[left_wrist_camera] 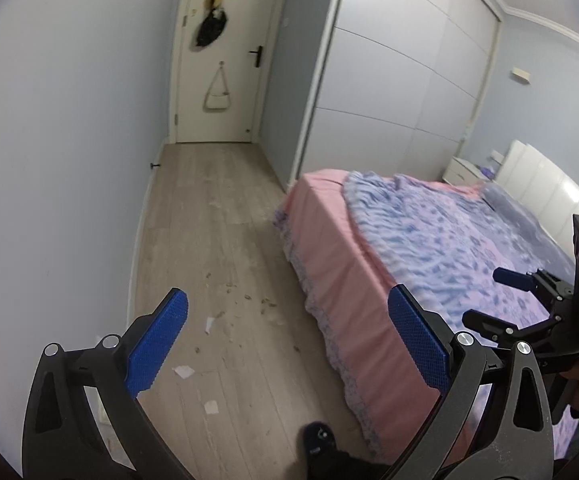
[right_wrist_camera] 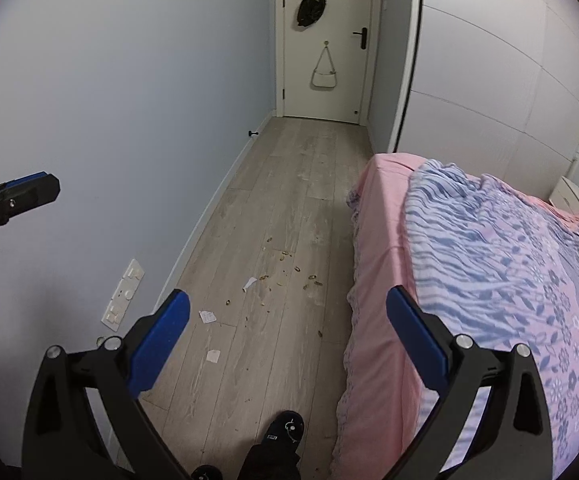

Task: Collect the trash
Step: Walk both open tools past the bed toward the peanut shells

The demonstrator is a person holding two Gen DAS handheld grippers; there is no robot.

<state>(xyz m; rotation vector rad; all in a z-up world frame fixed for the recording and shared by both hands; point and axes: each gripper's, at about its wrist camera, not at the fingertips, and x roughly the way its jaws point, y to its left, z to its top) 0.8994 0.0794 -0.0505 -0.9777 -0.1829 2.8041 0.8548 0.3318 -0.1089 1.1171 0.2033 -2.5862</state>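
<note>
White paper scraps [left_wrist_camera: 183,371] lie on the wooden floor, with a second [left_wrist_camera: 211,407] and a third [left_wrist_camera: 209,323]; the right wrist view shows them too [right_wrist_camera: 207,316] [right_wrist_camera: 213,356] [right_wrist_camera: 250,282]. Small brown shell-like bits [right_wrist_camera: 285,256] are scattered further along the floor. My left gripper [left_wrist_camera: 287,340] is open and empty, held above the floor. My right gripper [right_wrist_camera: 288,338] is open and empty; it also shows at the right of the left wrist view [left_wrist_camera: 493,300], over the bed.
A bed [right_wrist_camera: 381,280] with a pink sheet and a blue-purple floral blanket stands on the right. A blue wall [right_wrist_camera: 109,120] with sockets [right_wrist_camera: 123,294] runs along the left. A closed door [right_wrist_camera: 325,40] with hanging bags ends the corridor. A wardrobe [left_wrist_camera: 401,72] stands behind the bed. The person's slippered foot [right_wrist_camera: 285,428] is below.
</note>
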